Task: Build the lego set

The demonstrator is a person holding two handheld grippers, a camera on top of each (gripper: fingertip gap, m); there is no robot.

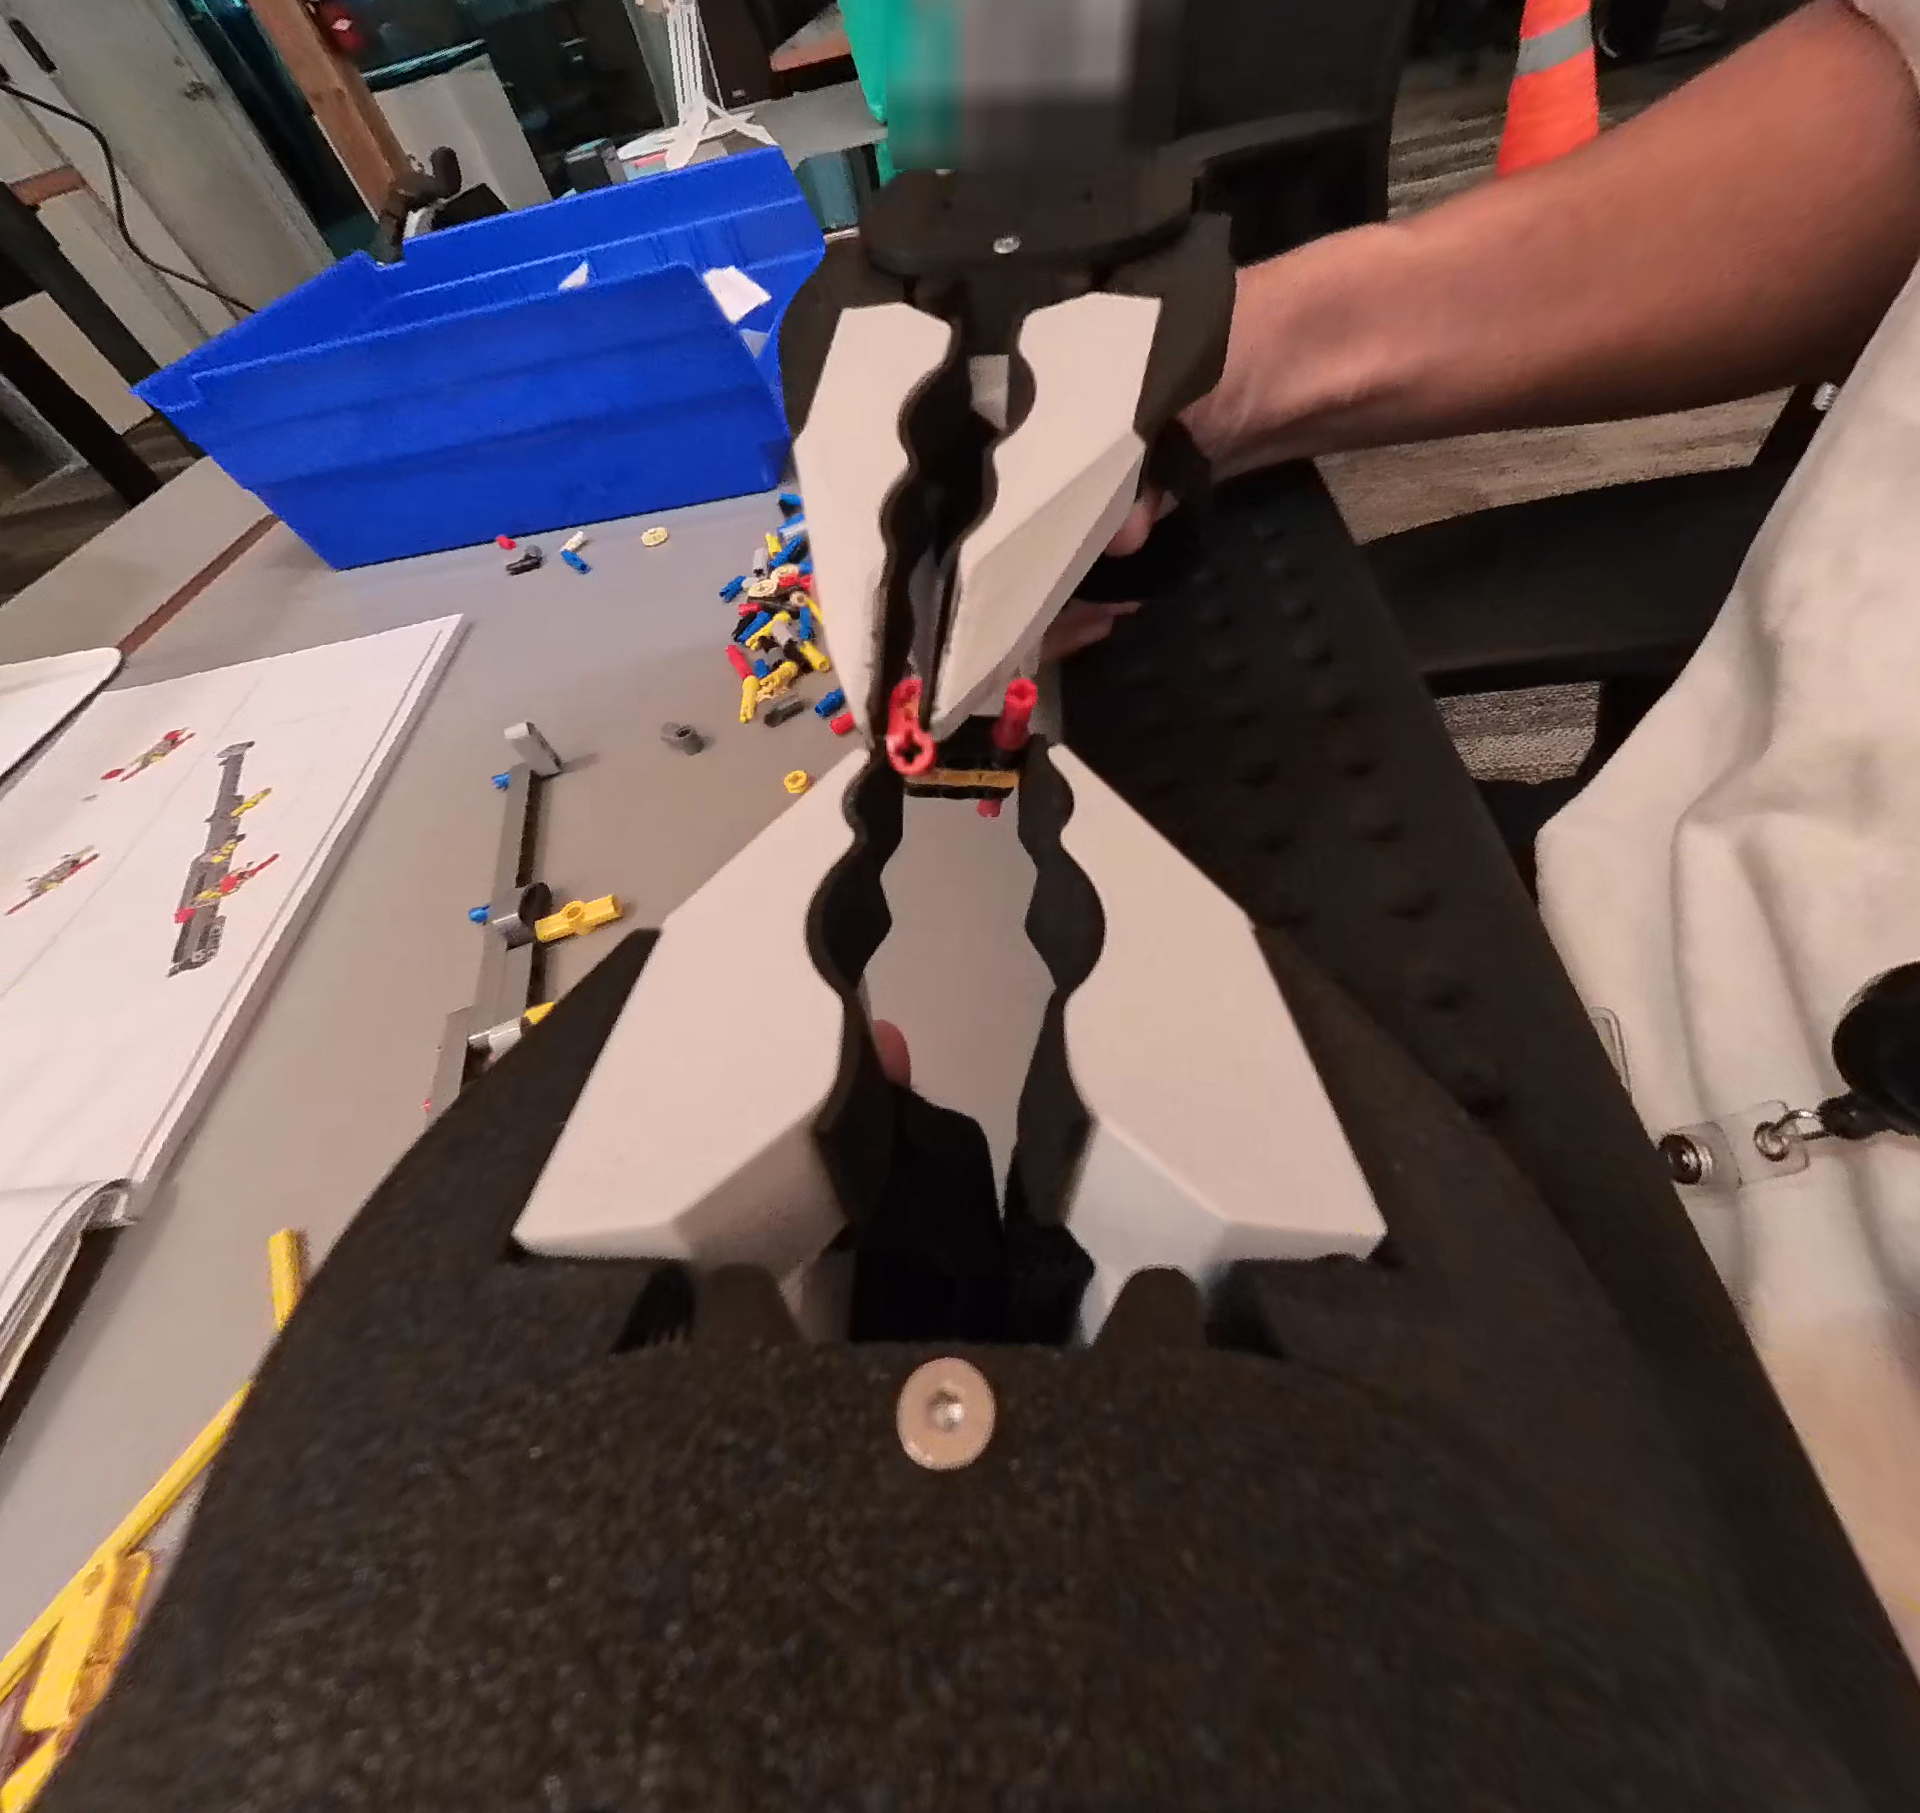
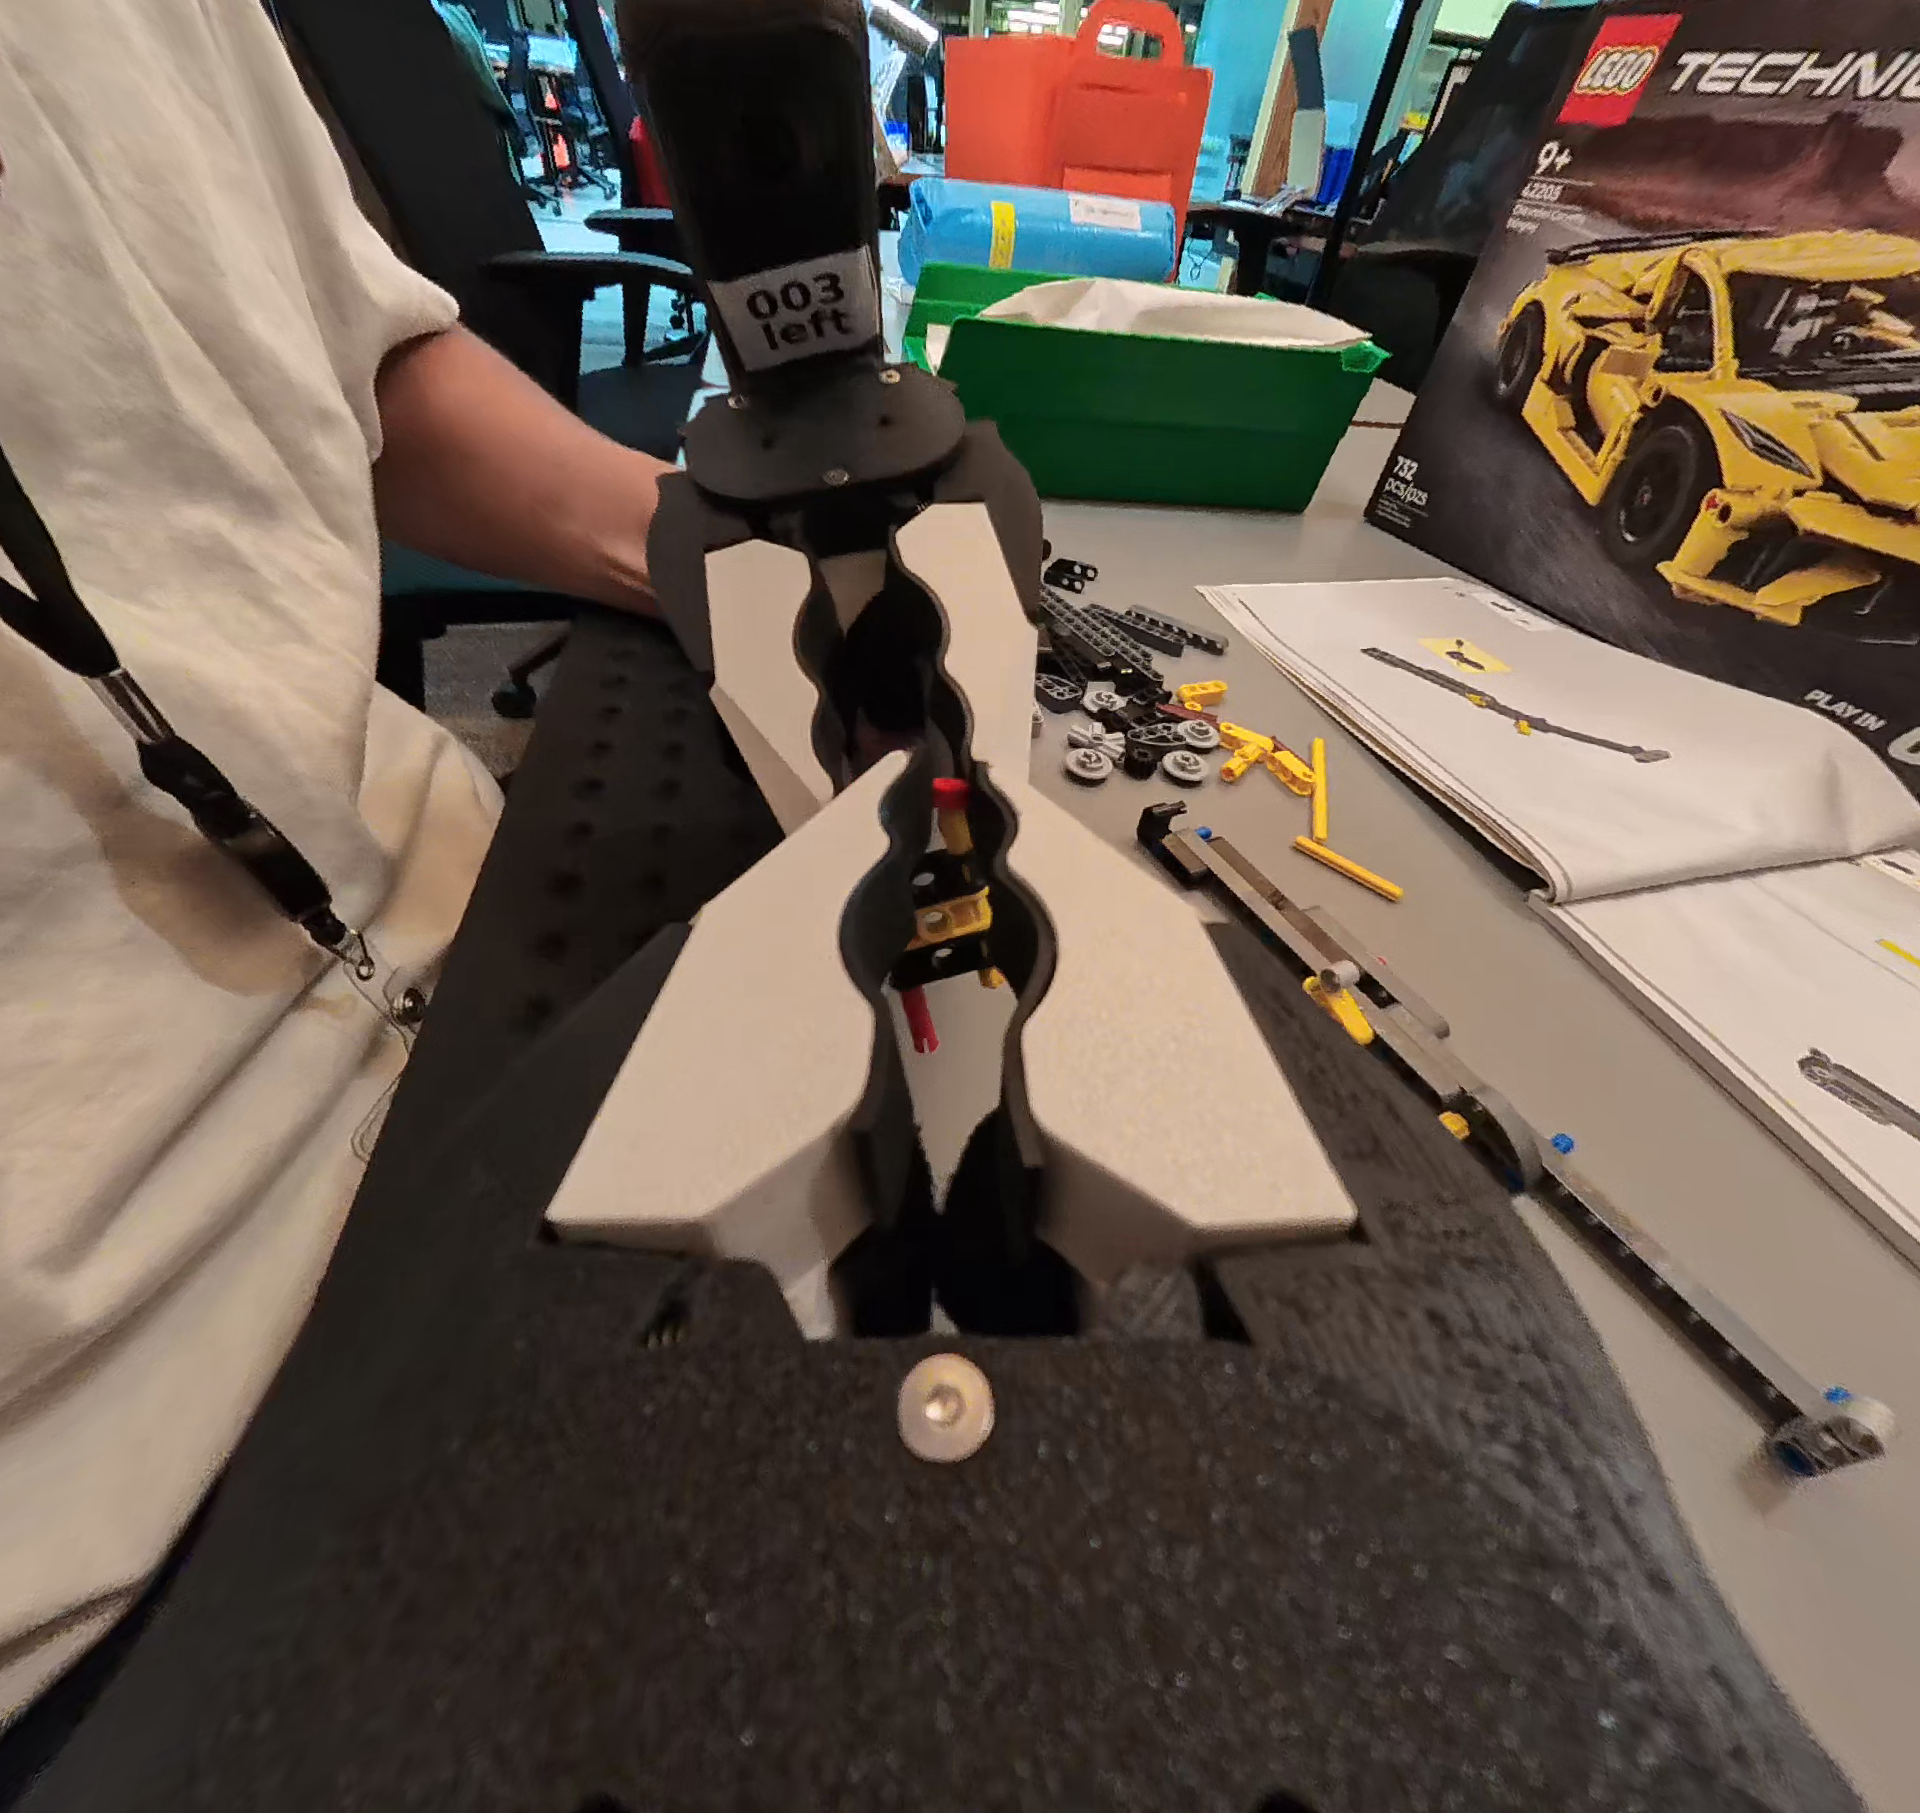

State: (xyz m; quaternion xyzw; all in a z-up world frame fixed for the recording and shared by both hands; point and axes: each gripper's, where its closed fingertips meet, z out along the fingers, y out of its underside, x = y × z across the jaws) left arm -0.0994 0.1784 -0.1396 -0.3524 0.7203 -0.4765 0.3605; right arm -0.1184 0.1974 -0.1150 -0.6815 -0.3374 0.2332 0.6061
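Left gripper (image 1: 951, 776) clamps the black-yellow assembly (image 1: 961, 776); right gripper (image 1: 899, 724), directly ahead, pinches a red pin (image 1: 906, 737). Push it in straight.

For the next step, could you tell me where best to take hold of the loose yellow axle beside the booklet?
Grip the yellow axle at its bare middle, coming straight down with the tool's fingers across its width: it lies flat on the table, thin, with open space on both long sides.

Both grippers alike: the left gripper (image 1: 951, 776) and right gripper (image 2: 940, 776) have pale grey wedge fingers, wavy black pads, speckled black bodies, one silver screw; the person wears a white T-shirt (image 2: 156, 620) and black lanyard (image 2: 208, 797).
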